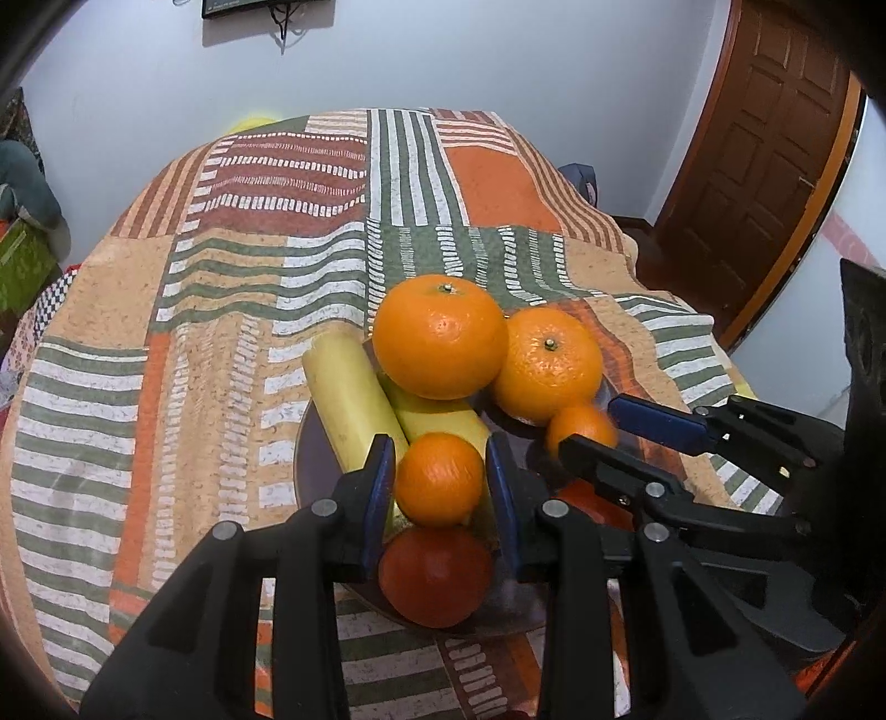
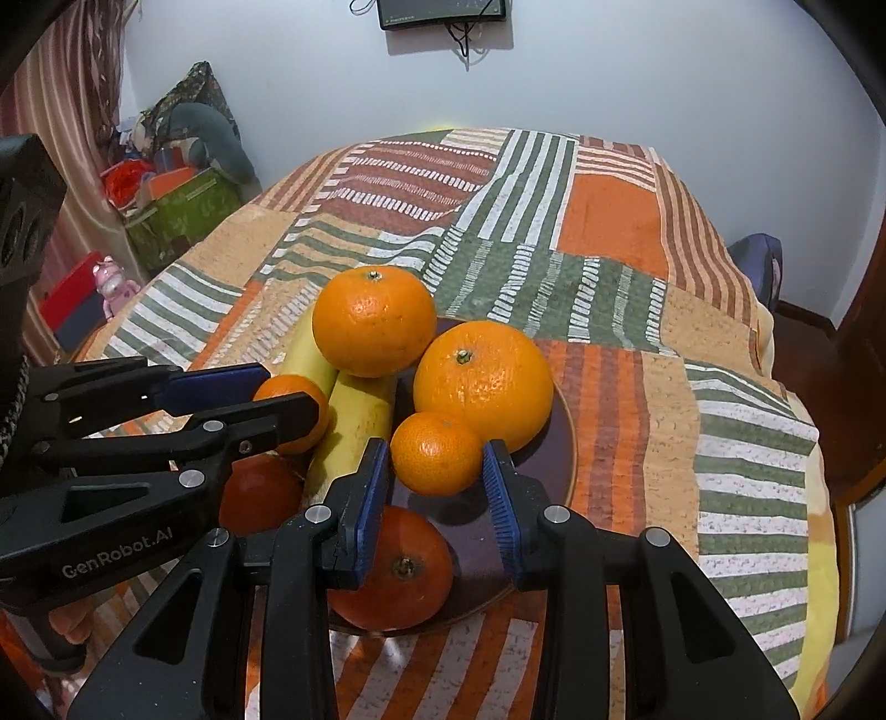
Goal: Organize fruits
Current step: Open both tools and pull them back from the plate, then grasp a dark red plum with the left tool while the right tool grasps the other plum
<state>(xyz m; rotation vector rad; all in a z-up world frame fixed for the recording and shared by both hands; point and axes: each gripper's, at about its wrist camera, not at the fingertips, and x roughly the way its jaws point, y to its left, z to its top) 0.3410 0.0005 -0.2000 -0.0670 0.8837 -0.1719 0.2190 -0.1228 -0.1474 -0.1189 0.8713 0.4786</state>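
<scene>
A dark round plate [image 2: 559, 471] on the patterned tablecloth holds two big oranges [image 2: 374, 320] [image 2: 483, 386], two bananas [image 2: 354, 437], two small mandarins and two red-orange fruits [image 2: 401, 567]. My left gripper [image 1: 440, 479] has its blue pads on either side of a small mandarin [image 1: 438, 479]. My right gripper [image 2: 436, 454] has its pads on either side of the other small mandarin [image 2: 436, 453]. In both views the pads seem to touch the fruit. The right gripper also shows in the left wrist view [image 1: 598, 426], around its mandarin [image 1: 581, 429].
The plate sits near the front of a round table covered by a striped patchwork cloth [image 1: 277, 266]. A wooden door [image 1: 769, 138] stands at the right. Boxes and toys [image 2: 177, 210] lie on the floor at the left. A wall screen [image 2: 443, 14] hangs behind.
</scene>
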